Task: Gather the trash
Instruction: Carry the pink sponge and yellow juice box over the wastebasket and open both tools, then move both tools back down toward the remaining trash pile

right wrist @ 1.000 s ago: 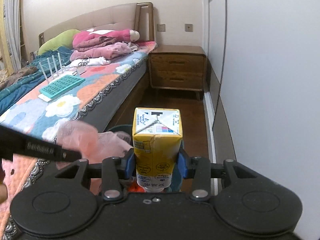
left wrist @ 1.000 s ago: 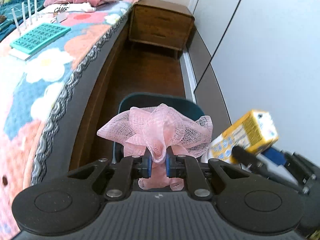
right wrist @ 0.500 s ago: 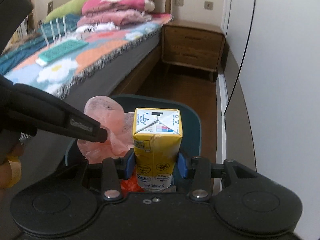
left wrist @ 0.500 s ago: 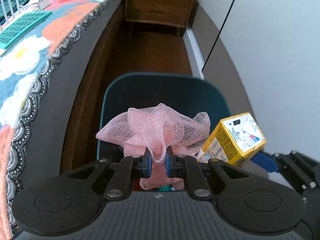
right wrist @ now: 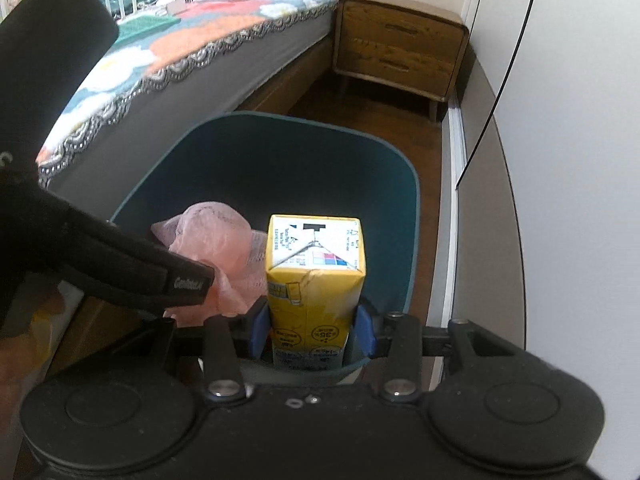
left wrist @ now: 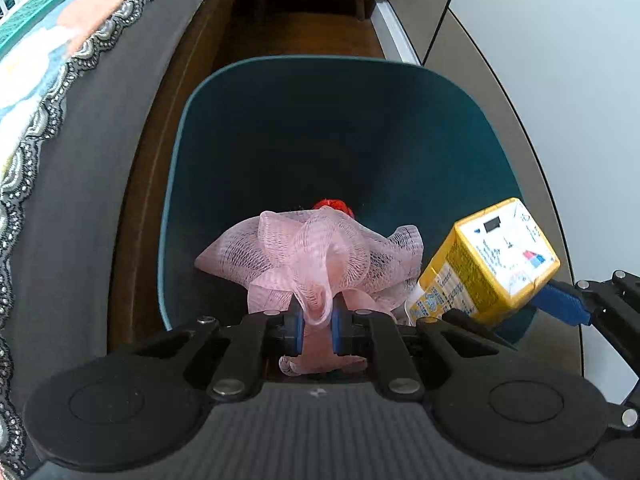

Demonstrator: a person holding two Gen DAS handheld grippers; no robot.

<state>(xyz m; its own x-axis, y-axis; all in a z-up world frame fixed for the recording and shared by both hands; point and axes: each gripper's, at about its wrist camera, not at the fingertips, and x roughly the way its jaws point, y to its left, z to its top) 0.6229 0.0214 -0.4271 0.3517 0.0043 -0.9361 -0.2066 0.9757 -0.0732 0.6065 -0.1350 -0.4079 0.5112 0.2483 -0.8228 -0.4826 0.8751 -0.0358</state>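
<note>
Left wrist view showed my left tool (left wrist: 316, 322) clenched on pink mesh (left wrist: 316, 256), right tool (right wrist: 312, 330) gripping the yellow carton (right wrist: 316, 276) upright, both directly above the teal bin (left wrist: 280, 128).

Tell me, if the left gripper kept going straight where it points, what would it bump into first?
Probably the inside of the teal bin. The left gripper, shut on the pink mesh puff, points down into it. A red thing lies inside; depth is unclear.

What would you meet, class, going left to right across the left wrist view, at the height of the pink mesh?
Bed → bin wall → pink mesh → yellow carton → white wall.
</note>
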